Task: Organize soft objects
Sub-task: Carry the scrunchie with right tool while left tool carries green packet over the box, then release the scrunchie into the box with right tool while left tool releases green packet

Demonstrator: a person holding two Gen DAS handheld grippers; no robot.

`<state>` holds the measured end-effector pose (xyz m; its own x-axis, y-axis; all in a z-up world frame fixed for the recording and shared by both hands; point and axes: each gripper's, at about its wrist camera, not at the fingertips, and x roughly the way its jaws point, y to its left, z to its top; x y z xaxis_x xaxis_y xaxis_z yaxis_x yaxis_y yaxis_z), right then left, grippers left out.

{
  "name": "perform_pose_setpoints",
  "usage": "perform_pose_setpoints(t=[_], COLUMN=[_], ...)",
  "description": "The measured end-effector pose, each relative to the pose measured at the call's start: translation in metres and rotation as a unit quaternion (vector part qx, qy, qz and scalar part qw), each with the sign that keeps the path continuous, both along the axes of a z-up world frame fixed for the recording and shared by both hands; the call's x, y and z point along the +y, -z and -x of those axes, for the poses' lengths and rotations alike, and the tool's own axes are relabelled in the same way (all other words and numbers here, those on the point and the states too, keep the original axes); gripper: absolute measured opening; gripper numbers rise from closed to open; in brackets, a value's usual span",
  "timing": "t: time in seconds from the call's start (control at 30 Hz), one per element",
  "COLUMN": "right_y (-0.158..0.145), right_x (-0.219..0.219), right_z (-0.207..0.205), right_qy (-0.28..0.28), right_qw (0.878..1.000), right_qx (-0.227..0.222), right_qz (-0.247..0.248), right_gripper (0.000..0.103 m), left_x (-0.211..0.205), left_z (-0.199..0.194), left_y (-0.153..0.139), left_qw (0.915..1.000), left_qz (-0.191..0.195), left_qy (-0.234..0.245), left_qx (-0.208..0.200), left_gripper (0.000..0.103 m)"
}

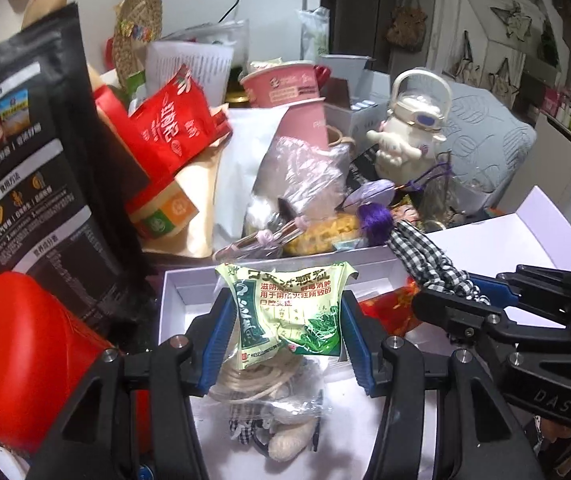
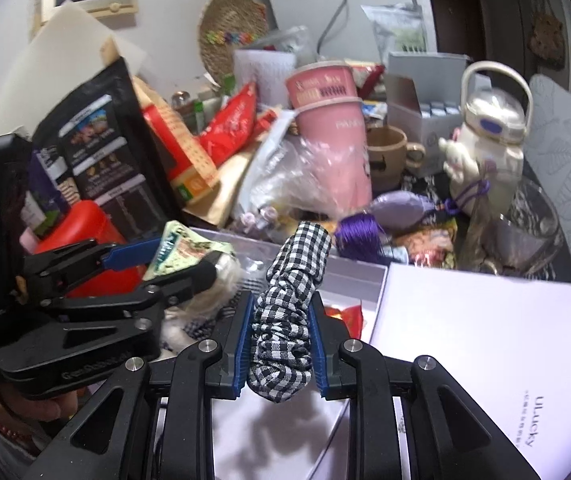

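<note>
Left gripper [image 1: 285, 332] jaws clamp a crinkled green medicine sachet [image 1: 289, 312] above the open white cardboard box [image 1: 173, 300]; right gripper [image 2: 281, 340] jaws pinch a black-white gingham fabric scrunchie [image 2: 289, 308] beside it, likely both for boxing.

Green-white sachet [image 1: 285, 312] (red print); black-white gingham scrunchie [image 2: 285, 320]; white box [image 1: 173, 304].

Black linkage arms on the left hand-held gripper [image 1: 285, 332], silver screw heads gleaming, ribbed blue pads [image 1: 216, 340] lining both fingers. The right hand-held gripper [image 2: 280, 340] matches it (white lettering on its body).
</note>
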<state>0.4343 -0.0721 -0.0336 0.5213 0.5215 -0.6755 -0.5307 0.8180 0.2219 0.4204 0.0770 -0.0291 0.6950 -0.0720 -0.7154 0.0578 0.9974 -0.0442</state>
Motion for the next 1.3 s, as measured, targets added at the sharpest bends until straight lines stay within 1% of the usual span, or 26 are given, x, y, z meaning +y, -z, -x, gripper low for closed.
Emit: perform_pose_setpoints(t=[0.13, 0.27, 0.37, 0.5, 0.57, 0.63, 0.8, 0.9, 0.93, 0.97, 1.0, 1.07, 1.17, 1.2, 1.3], right_y=[0.010, 0.018, 0.025, 0.026, 0.026, 0.028, 0.030, 0.031, 0.031, 0.031, 0.031, 0.030, 0.025, 0.024, 0.017], right_x=[-0.002, 0.001, -0.001, -0.003, -0.007, -0.010, -0.009, -0.007, -0.007, -0.007, -0.007, -0.007, -0.011, -0.012, -0.015], right_z=[-0.007, -0.009, -0.013, -0.015, -0.016, -0.018, -0.015, -0.015, -0.014, -0.014, -0.014, -0.013, -0.009, -0.007, -0.004], right_qy=[-0.002, -0.011, -0.008, 0.006, 0.012, 0.020, 0.005, 0.008, 0.007, 0.007, 0.009, 0.010, 0.023, 0.024, 0.031], right_qw=[1.000, 0.999, 0.998, 0.999, 0.998, 0.998, 0.998, 0.997, 0.997, 0.997, 0.997, 0.997, 0.997, 0.997, 0.997], right_qx=[0.030, 0.046, 0.057, 0.051, 0.052, 0.054, 0.060, 0.061, 0.061, 0.061, 0.061, 0.060, 0.050, 0.046, 0.031], right_qz=[-0.007, -0.002, 0.001, 0.018, 0.020, 0.025, 0.034, 0.042, 0.046, 0.049, 0.051, 0.052, 0.057, 0.060, 0.066], right_gripper=[0.025, 0.028, 0.028, 0.028, 0.028, 0.028, 0.028, 0.028, 0.030, 0.032, 0.034, 0.036, 0.039, 0.042, 0.042], left_x=[0.004, 0.001, 0.000, -0.005, -0.012, -0.017, -0.024, -0.027, -0.029, -0.030, -0.034, -0.036, -0.038, -0.039, -0.037], left_z=[-0.008, -0.008, -0.008, -0.012, -0.012, -0.012, -0.013, -0.013, -0.013, -0.013, -0.012, -0.009, -0.009, -0.009, -0.008], left_y=[0.012, 0.015, 0.015, 0.019, 0.022, 0.024, 0.028, 0.031, 0.032, 0.034, 0.036, 0.037, 0.038, 0.038, 0.034], left_qw=[0.9994, 0.9995, 0.9995, 0.9987, 0.9980, 0.9976, 0.9963, 0.9956, 0.9951, 0.9943, 0.9926, 0.9910, 0.9909, 0.9911, 0.9941], left_qz=[0.019, 0.006, 0.000, -0.010, -0.031, -0.042, -0.063, -0.069, -0.073, -0.083, -0.101, -0.117, -0.120, -0.119, -0.092], left_qy=[0.004, 0.009, 0.013, 0.026, 0.032, 0.032, 0.034, 0.034, 0.034, 0.033, 0.032, 0.031, 0.023, 0.020, 0.017], left_qx=[0.029, 0.028, 0.030, 0.043, 0.046, 0.045, 0.048, 0.054, 0.057, 0.059, 0.059, 0.058, 0.056, 0.056, 0.054], left_gripper=[0.051, 0.051, 0.051, 0.052, 0.052, 0.052, 0.052, 0.056, 0.057, 0.057, 0.057, 0.057, 0.057, 0.057, 0.058])
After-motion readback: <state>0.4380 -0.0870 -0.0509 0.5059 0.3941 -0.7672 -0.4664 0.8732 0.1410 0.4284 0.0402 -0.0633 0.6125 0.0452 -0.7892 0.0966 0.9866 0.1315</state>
